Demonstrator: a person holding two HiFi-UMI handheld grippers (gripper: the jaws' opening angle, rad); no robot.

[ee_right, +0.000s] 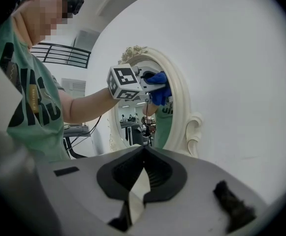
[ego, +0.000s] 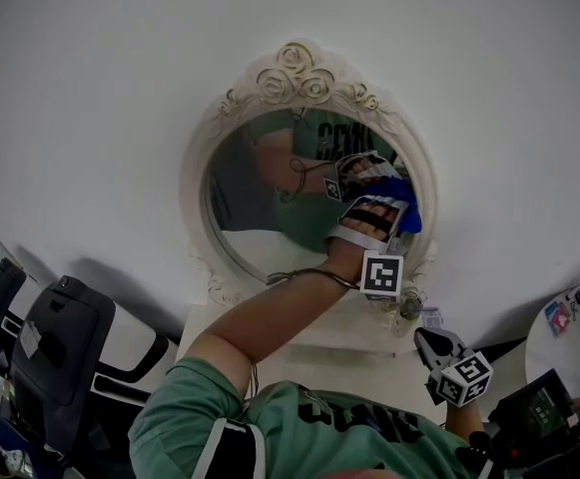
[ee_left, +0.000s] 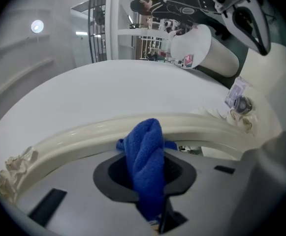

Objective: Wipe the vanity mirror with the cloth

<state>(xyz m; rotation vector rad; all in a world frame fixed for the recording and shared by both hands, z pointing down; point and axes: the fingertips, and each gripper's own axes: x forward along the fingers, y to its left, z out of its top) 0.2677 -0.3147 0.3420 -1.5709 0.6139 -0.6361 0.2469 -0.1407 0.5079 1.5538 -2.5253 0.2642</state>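
An oval vanity mirror point(ego: 270, 218) in an ornate cream frame point(ego: 299, 76) leans against the white wall. My left gripper point(ego: 394, 208) is raised to the glass's right side, shut on a bunched blue cloth point(ego: 409, 208) that presses against the glass near the frame. In the left gripper view the cloth point(ee_left: 145, 154) stands between the jaws of that gripper point(ee_left: 147, 168), right by the cream frame point(ee_left: 69, 141). My right gripper point(ego: 432, 344) hangs low to the right, away from the mirror. In its own view this gripper point(ee_right: 143, 154) is shut and empty, looking at the mirror point(ee_right: 155, 127) and cloth point(ee_right: 158, 90).
A white ledge point(ego: 270, 345) carries the mirror. A small glass piece with a tag point(ego: 407, 309) sits at the frame's lower right. Black office chairs point(ego: 60, 352) stand at lower left, and a round white table point(ego: 569, 337) at right.
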